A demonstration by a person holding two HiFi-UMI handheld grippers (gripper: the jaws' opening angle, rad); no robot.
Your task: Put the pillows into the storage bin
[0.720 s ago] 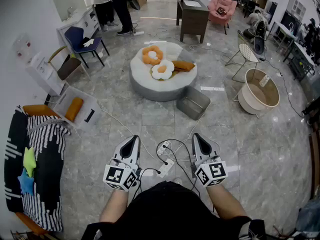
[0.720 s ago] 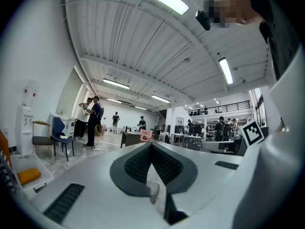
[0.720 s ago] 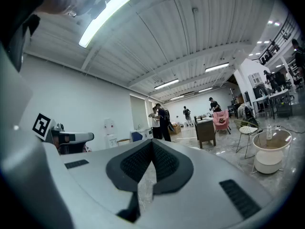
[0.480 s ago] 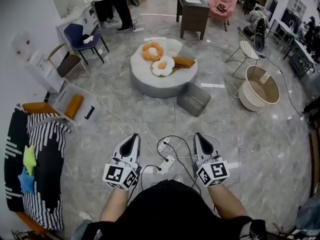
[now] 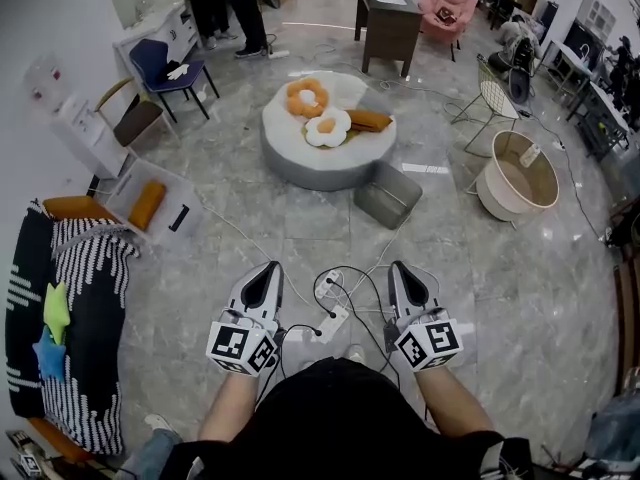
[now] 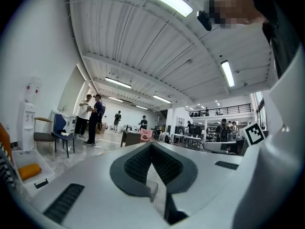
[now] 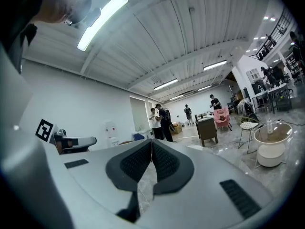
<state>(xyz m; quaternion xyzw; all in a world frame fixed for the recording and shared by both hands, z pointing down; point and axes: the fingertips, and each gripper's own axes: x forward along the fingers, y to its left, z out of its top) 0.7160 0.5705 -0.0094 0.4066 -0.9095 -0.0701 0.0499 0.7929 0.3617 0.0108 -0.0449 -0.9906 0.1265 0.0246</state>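
The person holds both grippers low in front of the body, pointing forward over the marble floor [image 5: 250, 218]. The left gripper [image 5: 271, 266] has its jaws pressed together with nothing between them, as its own view confirms [image 6: 151, 145]. The right gripper [image 5: 398, 265] is likewise closed and empty [image 7: 151, 141]. A white power strip [image 5: 333, 323] with black cables lies on the floor between the two grippers. Well ahead, at 12 o'clock, stands a round grey pouf [image 5: 300, 163] carrying three pillows: an orange flower pillow [image 5: 306, 96] at its 11 o'clock, a white flower pillow [image 5: 328, 128] at its centre, and an orange oblong pillow [image 5: 368, 121] at its 2 o'clock, touching the white one. The grey storage bin [image 5: 388, 194] sits on the floor against the pouf's 4 o'clock edge, open side up. A round white tub [image 5: 518, 176] stands at 2 o'clock from the person.
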